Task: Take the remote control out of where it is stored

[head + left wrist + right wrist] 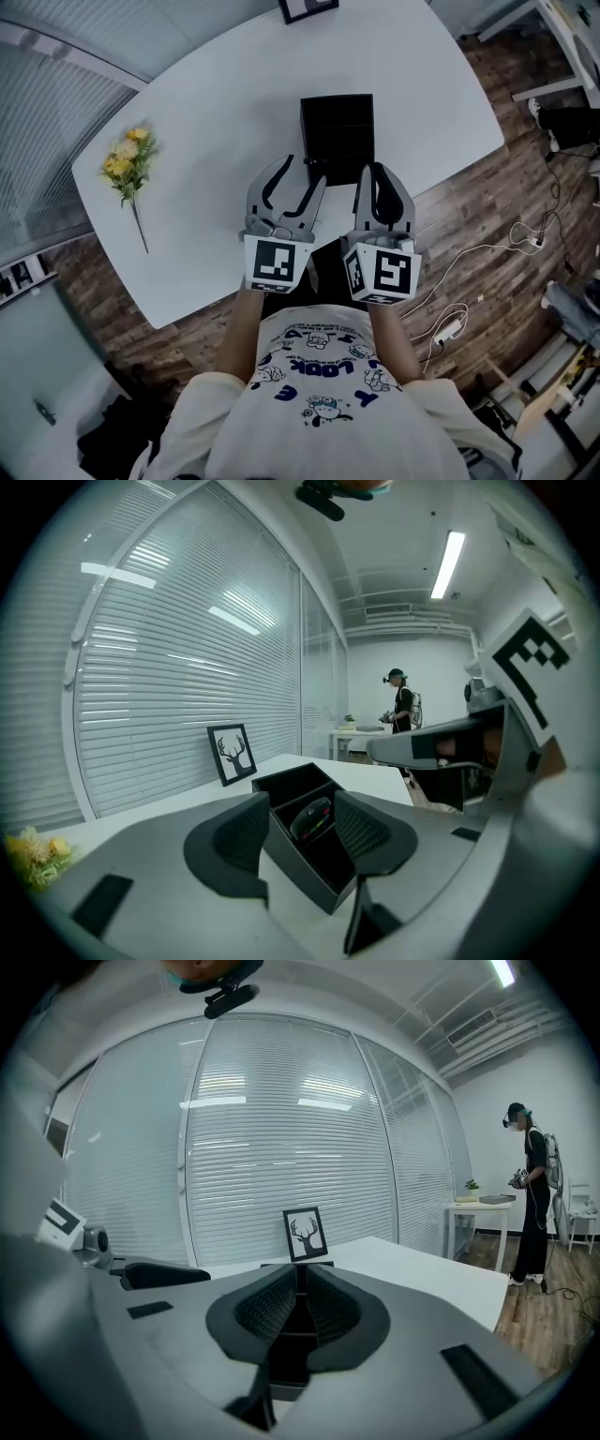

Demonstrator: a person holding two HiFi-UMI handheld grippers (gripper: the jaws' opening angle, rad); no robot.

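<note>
A black divided storage box (337, 131) stands on the white table (216, 103) just ahead of both grippers. In the left gripper view a dark remote control (314, 816) with coloured buttons lies in one compartment of the box (298, 874). My left gripper (305, 171) is open, and its pads (246, 834) frame the box without touching it. My right gripper (372, 171) is shut with nothing in it, its tips at the box's near right corner. In the right gripper view the box (292, 1354) shows behind the closed jaws (300, 1302). From the head view I cannot make out the remote.
Yellow flowers (127, 159) lie on the table's left side. A framed deer picture (232, 754) stands at the far edge, before window blinds. A person (532, 1194) stands by another desk in the background. Cables and a power strip (448, 328) lie on the wood floor at right.
</note>
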